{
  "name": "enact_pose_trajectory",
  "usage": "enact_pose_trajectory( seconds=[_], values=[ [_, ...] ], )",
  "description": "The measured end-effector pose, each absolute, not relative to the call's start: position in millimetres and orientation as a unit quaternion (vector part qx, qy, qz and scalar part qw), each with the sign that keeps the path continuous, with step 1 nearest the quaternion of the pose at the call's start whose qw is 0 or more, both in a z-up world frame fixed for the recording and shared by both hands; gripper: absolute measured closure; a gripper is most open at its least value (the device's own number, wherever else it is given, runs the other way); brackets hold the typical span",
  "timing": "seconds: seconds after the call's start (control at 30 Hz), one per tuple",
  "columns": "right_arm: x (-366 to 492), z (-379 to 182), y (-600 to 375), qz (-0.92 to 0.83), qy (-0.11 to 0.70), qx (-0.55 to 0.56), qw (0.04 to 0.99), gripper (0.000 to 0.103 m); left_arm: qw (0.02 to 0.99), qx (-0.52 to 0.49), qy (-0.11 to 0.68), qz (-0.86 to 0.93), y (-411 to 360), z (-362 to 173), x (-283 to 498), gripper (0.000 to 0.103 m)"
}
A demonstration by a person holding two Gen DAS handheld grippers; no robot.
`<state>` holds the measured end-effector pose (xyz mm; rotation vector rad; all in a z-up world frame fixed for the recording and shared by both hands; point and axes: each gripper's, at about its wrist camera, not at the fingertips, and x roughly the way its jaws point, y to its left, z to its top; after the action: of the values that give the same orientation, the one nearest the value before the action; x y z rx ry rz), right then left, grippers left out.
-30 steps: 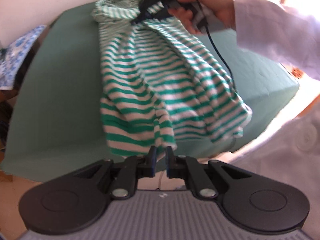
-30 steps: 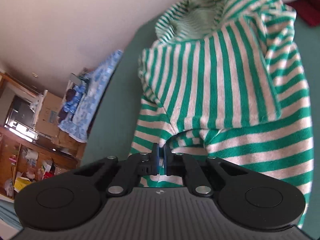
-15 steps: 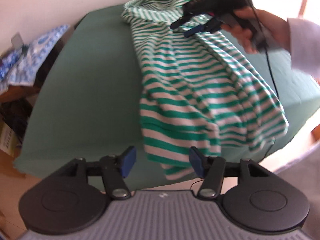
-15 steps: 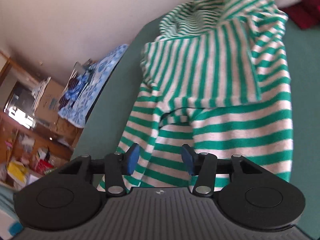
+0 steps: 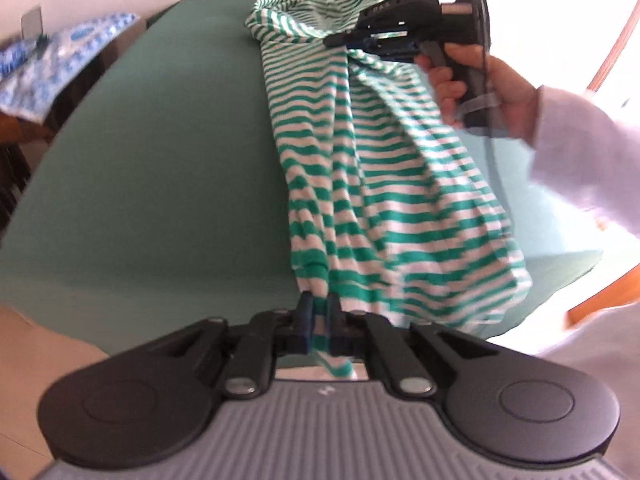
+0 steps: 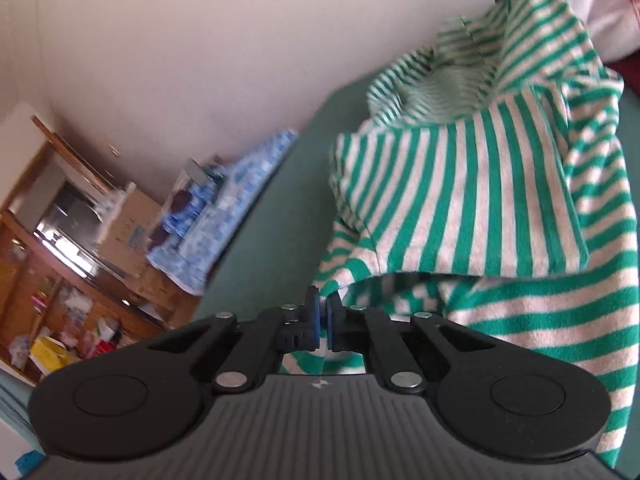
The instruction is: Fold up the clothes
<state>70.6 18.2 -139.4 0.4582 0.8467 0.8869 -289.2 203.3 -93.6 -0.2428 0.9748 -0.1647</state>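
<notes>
A green-and-white striped shirt (image 5: 380,184) stretches lengthwise along the green table (image 5: 160,180), lifted at both ends. My left gripper (image 5: 320,312) is at the near end, its jaws closing on the bunched hem, pads pressing the cloth. At the far end my right gripper (image 5: 344,42), held by a hand (image 5: 492,88) in a white sleeve, pinches the shirt near the collar. In the right wrist view the right gripper (image 6: 322,314) is closing on a fold of the striped shirt (image 6: 480,200), the blue pads nearly touching with cloth between them.
A blue patterned cloth (image 6: 224,208) lies on furniture beyond the table's left edge. White and dark red garments (image 6: 600,4) sit at the far end of the table (image 6: 280,216). Cluttered wooden shelves (image 6: 60,280) stand further left. A black cable hangs from the right gripper.
Both grippers opened, dropping the shirt onto the table, then closed again on new spots. The left one now holds the hem edge and the shirt is pulled long and narrow.
</notes>
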Motion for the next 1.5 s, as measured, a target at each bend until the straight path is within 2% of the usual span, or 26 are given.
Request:
enact_pose_trajectory(
  seconds=[0.1,0.2,0.27,0.3,0.33,0.37,0.4,0.47,0.5,0.67,0.73,0.77,0.8,1.0,1.03,1.07,1.13,1.17,1.3,1.4,1.43,1.47,1.5],
  values=[
    [75.2,-139.9,22.2,0.400,0.389,0.186,0.809,0.099,0.856,-0.103,0.503,-0.058,202.1,-112.4,-298.4,0.103],
    [89.7,-162.9,37.8,0.378,0.438,0.156,0.801,0.099,0.832,-0.083,0.548,-0.025,205.3,-140.2,-295.5,0.103],
    [93.2,-169.1,37.6,0.375,0.455,0.166,0.790,0.094,0.850,-0.050,0.524,-0.018,201.6,-125.9,-296.2,0.103],
    [94.2,-170.6,36.4,0.376,0.460,0.173,0.785,0.088,0.860,-0.033,0.509,-0.015,199.5,-117.1,-296.8,0.103],
    [91.8,-168.1,32.2,0.383,0.464,0.181,0.778,0.069,0.869,-0.019,0.494,-0.015,197.7,-107.6,-297.3,0.100],
    [87.2,-163.0,26.3,0.394,0.467,0.188,0.769,0.048,0.878,-0.008,0.479,-0.019,196.7,-100.4,-295.8,0.088],
    [80.0,-158.1,20.1,0.406,0.467,0.189,0.762,0.045,0.886,0.003,0.463,-0.024,195.9,-94.1,-293.7,0.063],
    [59.3,-150.6,12.1,0.445,0.467,0.170,0.745,0.049,0.898,0.026,0.439,-0.025,194.0,-92.6,-286.1,0.039],
    [48.2,-148.1,10.4,0.458,0.470,0.155,0.738,0.051,0.899,0.033,0.436,-0.030,194.8,-96.6,-279.8,0.038],
    [-12.0,-144.0,-1.6,0.513,0.495,0.115,0.692,0.052,0.876,-0.018,0.479,-0.058,202.8,-128.2,-249.4,0.040],
    [-33.0,-145.9,-7.0,0.526,0.501,0.105,0.678,0.052,0.870,-0.029,0.488,-0.059,204.3,-136.3,-243.2,0.053],
    [-41.5,-149.9,-9.4,0.530,0.513,0.108,0.666,0.052,0.864,-0.044,0.497,-0.065,205.5,-137.9,-241.6,0.098],
    [-48.7,-155.1,-10.6,0.534,0.526,0.117,0.651,0.053,0.859,-0.060,0.504,-0.072,206.6,-139.0,-240.5,0.102],
    [-78.9,-176.4,0.6,0.536,0.540,0.137,0.634,0.056,0.864,-0.066,0.492,-0.085,203.6,-111.9,-260.4,0.103],
    [-81.3,-178.2,4.5,0.538,0.536,0.145,0.634,0.060,0.864,-0.065,0.492,-0.086,201.4,-108.3,-263.5,0.103],
    [-83.2,-179.0,6.5,0.535,0.536,0.144,0.637,0.075,0.864,-0.062,0.492,-0.087,198.9,-105.1,-266.5,0.103],
    [-84.0,-178.9,4.8,0.530,0.543,0.138,0.637,0.096,0.863,-0.056,0.494,-0.090,193.8,-98.7,-272.7,0.103],
    [-82.2,-178.6,0.8,0.540,0.548,0.146,0.622,0.101,0.863,-0.053,0.494,-0.091,191.3,-95.5,-275.8,0.103],
    [-87.7,-171.2,-12.1,0.547,0.531,0.130,0.634,0.101,0.856,-0.033,0.506,-0.103,184.0,-97.8,-286.7,0.103],
    [-93.0,-175.3,-16.3,0.524,0.525,0.110,0.662,0.097,0.831,0.011,0.548,-0.091,187.5,-118.3,-286.5,0.103],
    [-94.0,-177.6,-19.2,0.525,0.532,0.123,0.653,0.086,0.828,0.022,0.554,-0.085,190.6,-122.2,-285.4,0.103],
    [-97.1,-178.0,-19.6,0.530,0.535,0.126,0.645,0.065,0.832,0.037,0.548,-0.079,193.6,-121.9,-284.2,0.102],
    [-101.5,-177.2,-18.3,0.539,0.536,0.125,0.638,0.056,0.837,0.053,0.539,-0.074,196.5,-120.4,-282.9,0.097]
  ],
)
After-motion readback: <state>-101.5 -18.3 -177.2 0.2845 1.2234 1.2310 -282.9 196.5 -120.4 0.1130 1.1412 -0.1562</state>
